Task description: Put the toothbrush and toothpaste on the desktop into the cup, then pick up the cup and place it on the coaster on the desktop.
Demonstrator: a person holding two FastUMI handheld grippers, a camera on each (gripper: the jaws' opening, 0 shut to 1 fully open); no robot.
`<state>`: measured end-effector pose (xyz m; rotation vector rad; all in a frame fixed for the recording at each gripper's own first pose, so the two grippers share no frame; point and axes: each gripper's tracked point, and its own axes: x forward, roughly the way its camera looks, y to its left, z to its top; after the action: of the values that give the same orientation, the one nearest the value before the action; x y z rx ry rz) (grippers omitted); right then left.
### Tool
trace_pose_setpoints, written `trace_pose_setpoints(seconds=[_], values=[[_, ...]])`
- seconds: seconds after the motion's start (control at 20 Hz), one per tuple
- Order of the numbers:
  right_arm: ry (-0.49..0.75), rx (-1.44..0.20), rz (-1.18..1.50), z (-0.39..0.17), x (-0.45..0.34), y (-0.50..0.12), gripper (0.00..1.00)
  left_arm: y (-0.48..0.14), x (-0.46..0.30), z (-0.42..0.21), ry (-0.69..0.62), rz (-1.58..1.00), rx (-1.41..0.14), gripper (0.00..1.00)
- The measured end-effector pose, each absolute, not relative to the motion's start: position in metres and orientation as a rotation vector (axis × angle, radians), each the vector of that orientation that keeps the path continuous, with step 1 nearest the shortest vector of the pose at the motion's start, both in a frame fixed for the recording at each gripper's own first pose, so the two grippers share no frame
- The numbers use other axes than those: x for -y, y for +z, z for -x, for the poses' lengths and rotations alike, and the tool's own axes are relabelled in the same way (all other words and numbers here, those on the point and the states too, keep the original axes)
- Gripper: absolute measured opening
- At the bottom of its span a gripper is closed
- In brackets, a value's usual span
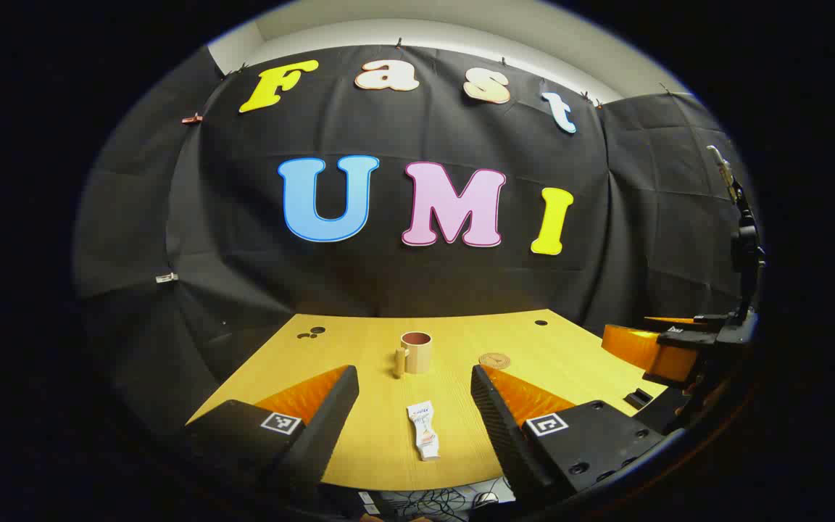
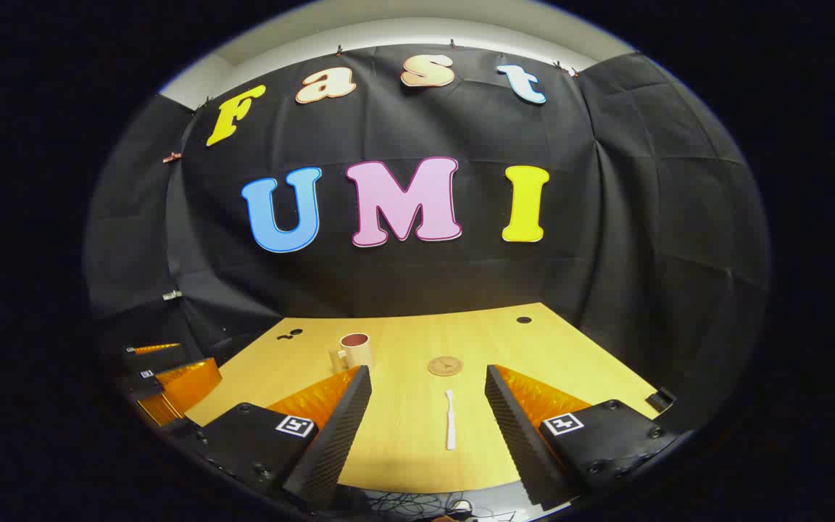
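Left hand-held gripper (image 1: 414, 391) fingers apart above toothpaste (image 1: 423, 431), right hand-held gripper (image 2: 428, 391) fingers apart above toothbrush (image 2: 450, 419)

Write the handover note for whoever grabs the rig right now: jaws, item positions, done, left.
Left gripper: jaws open, empty, above the near desk edge, toothpaste lying flat between them.
Right gripper: jaws open, empty, toothbrush lying flat between them.
Cup: upright, empty, mid-desk, left of the coaster and off it.
Done: nothing.
Left: toothbrush and toothpaste into the cup, then the cup onto the coaster.
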<state>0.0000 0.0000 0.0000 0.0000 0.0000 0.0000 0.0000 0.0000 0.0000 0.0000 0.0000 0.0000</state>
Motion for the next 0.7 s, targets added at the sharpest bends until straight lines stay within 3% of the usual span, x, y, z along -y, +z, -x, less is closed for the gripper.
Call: trace_pose_setpoints(seconds=[0.3, 0.7], values=[[-0.037, -0.020, -0.016, -0.036, 0.024, 0.006, 0.97, 0.000, -0.004, -0.030, 0.032, 0.000, -0.031, 0.97], [0.011, -0.032, 0.008, -0.090, 0.028, 0.018, 0.98, -0.003, -0.006, -0.072, 0.064, 0.001, -0.067, 0.97]])
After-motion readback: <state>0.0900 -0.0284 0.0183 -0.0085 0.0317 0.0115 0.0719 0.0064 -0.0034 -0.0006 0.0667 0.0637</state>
